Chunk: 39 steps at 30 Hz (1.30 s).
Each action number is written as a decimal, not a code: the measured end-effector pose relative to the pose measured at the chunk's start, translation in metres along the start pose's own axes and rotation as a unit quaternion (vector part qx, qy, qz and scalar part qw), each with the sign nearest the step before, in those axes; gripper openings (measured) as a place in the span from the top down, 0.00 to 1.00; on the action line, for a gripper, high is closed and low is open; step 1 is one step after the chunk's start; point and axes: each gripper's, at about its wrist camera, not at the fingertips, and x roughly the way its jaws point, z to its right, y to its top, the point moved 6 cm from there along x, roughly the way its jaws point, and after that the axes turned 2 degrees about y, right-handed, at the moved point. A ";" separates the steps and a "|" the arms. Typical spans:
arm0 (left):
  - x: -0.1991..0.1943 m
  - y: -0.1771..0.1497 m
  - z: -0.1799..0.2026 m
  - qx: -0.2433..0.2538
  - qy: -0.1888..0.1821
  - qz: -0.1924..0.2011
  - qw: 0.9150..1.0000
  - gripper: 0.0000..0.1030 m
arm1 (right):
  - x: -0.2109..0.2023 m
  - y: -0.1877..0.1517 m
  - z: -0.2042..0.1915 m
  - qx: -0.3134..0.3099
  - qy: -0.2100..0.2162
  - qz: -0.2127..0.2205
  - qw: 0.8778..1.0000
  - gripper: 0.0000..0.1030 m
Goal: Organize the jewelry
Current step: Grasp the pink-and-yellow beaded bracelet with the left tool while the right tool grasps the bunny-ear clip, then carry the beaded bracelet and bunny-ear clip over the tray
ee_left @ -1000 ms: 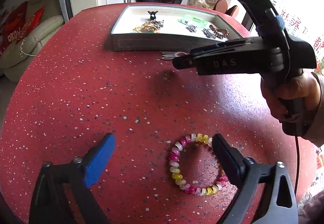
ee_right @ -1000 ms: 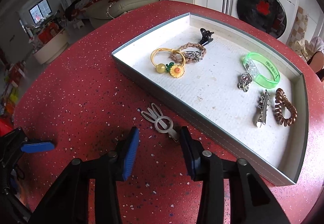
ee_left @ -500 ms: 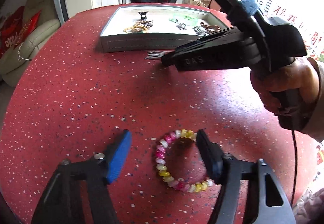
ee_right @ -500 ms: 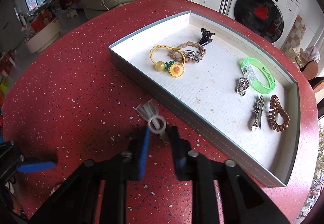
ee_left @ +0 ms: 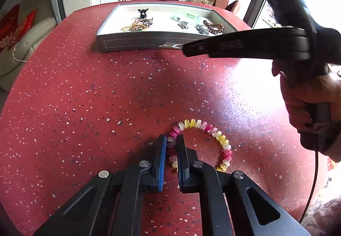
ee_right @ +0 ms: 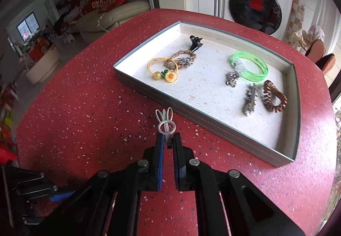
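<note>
My left gripper [ee_left: 171, 143] is shut on the left side of a pink, yellow and white beaded bracelet [ee_left: 215, 132] that lies on the red speckled table [ee_left: 85, 97]. My right gripper [ee_right: 168, 140] is shut on the stem of a silver rabbit-shaped hair clip [ee_right: 164, 119], held just in front of the tray's near wall. In the left wrist view the right gripper [ee_left: 185, 49] shows from the side with the clip [ee_left: 170, 45] at its tip. The grey tray [ee_right: 204, 117] holds several jewelry pieces.
In the tray lie a yellow sunflower hair tie [ee_right: 164, 69], a braided band [ee_right: 183, 59], a black claw clip [ee_right: 195, 41], a green bangle [ee_right: 251, 66], a silver clip [ee_right: 251, 99] and a brown spiral tie [ee_right: 273, 96]. A washing machine [ee_right: 255, 5] stands behind the table.
Both grippers have closed: the left onto the beaded bracelet, the right onto the rabbit clip. The clip has turned upright between the right fingers, off the table.
</note>
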 end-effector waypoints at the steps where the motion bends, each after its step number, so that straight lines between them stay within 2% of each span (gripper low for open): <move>1: -0.001 0.001 0.000 -0.002 -0.003 0.001 1.000 0.74 | -0.005 -0.001 0.001 0.005 0.002 0.003 1.000 0.91; 11: -0.010 0.023 -0.001 -0.010 -0.015 0.028 0.999 0.74 | -0.035 -0.021 0.017 0.057 0.022 0.021 0.998 0.92; 28: -0.020 0.068 0.002 -0.020 -0.019 0.067 0.997 0.74 | -0.052 -0.030 0.040 0.099 0.002 0.035 0.994 0.92; 39: -0.022 0.081 0.006 -0.017 -0.020 0.076 0.997 0.74 | -0.058 -0.033 0.050 0.115 -0.001 0.041 0.993 0.92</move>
